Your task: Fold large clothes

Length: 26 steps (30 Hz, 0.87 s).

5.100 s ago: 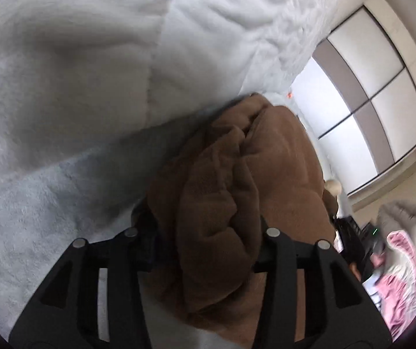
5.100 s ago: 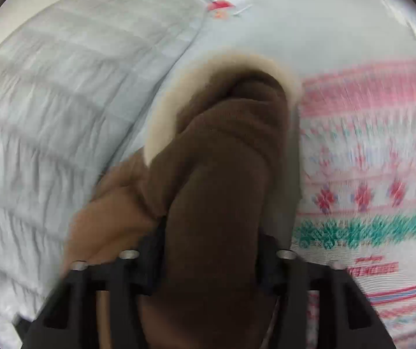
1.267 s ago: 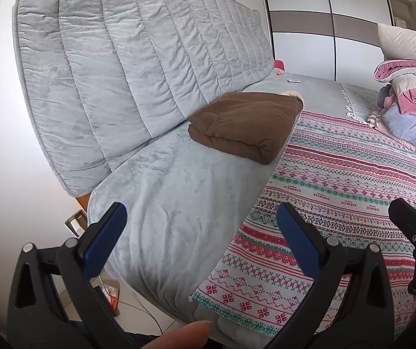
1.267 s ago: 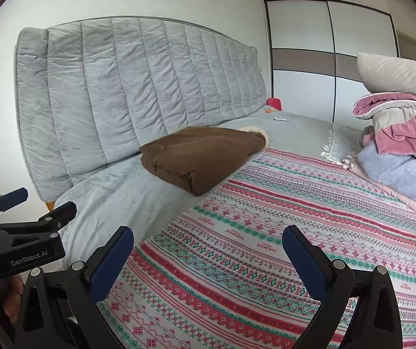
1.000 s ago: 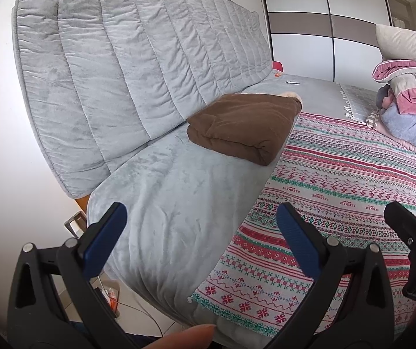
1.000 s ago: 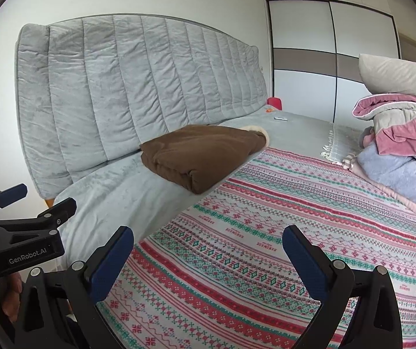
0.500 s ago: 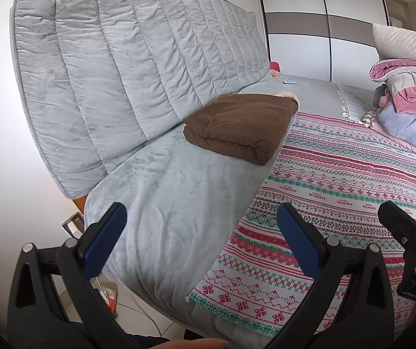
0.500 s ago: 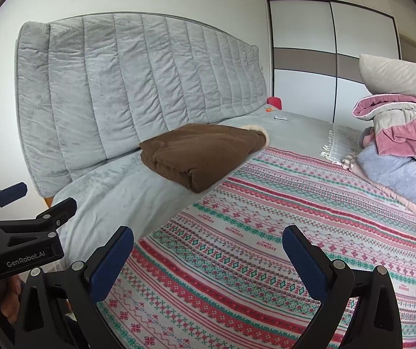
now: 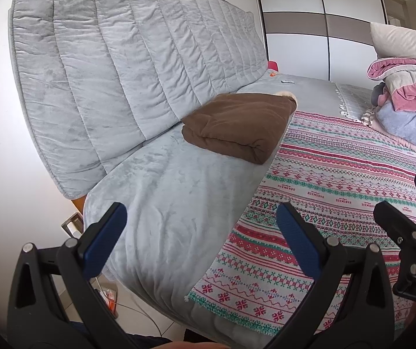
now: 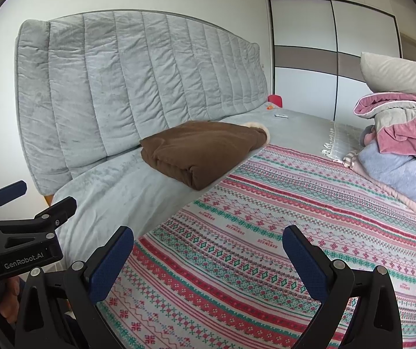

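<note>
A folded brown garment [image 9: 239, 126] with a cream fleece edge lies on the grey bed cover near the headboard; it also shows in the right wrist view [image 10: 205, 149]. My left gripper [image 9: 202, 226] is open and empty, held well back from the bed's corner. My right gripper [image 10: 208, 250] is open and empty, above the patterned blanket [image 10: 280, 232]. The left gripper also shows at the left edge of the right wrist view [image 10: 37, 195]. The right gripper shows at the right edge of the left wrist view [image 9: 402, 203].
A grey quilted headboard [image 10: 138, 87] stands at the left. A pile of pink and grey bedding [image 10: 399, 145] and a pillow [image 10: 396, 72] sit at the right. A white wardrobe [image 10: 330, 58] is behind. Floor and cables show below the bed's corner [image 9: 106, 290].
5 seconds ago both grippers were shut on the brown garment; it now lies folded on the bed and both are open and far back. In the last second they drifted slightly.
</note>
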Available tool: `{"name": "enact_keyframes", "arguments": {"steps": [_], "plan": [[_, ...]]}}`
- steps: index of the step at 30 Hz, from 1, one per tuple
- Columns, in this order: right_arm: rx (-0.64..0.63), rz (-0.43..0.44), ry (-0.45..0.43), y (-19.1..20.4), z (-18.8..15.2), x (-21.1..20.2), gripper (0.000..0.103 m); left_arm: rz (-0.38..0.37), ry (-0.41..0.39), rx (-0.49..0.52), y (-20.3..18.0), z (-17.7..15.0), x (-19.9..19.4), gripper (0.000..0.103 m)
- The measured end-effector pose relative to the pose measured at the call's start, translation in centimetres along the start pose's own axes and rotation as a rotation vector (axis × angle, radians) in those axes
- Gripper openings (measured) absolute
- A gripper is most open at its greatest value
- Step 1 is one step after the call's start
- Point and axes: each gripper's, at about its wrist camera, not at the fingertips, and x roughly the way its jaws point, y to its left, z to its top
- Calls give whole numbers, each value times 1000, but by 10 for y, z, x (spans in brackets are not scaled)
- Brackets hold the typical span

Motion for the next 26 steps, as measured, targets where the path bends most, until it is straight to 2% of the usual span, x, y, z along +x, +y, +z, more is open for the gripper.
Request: {"name": "enact_keyframes", "arguments": {"steps": [26], "plan": [[2,2,8,-4,-6,3,103,-6,7,5,1,0,3,102]]}}
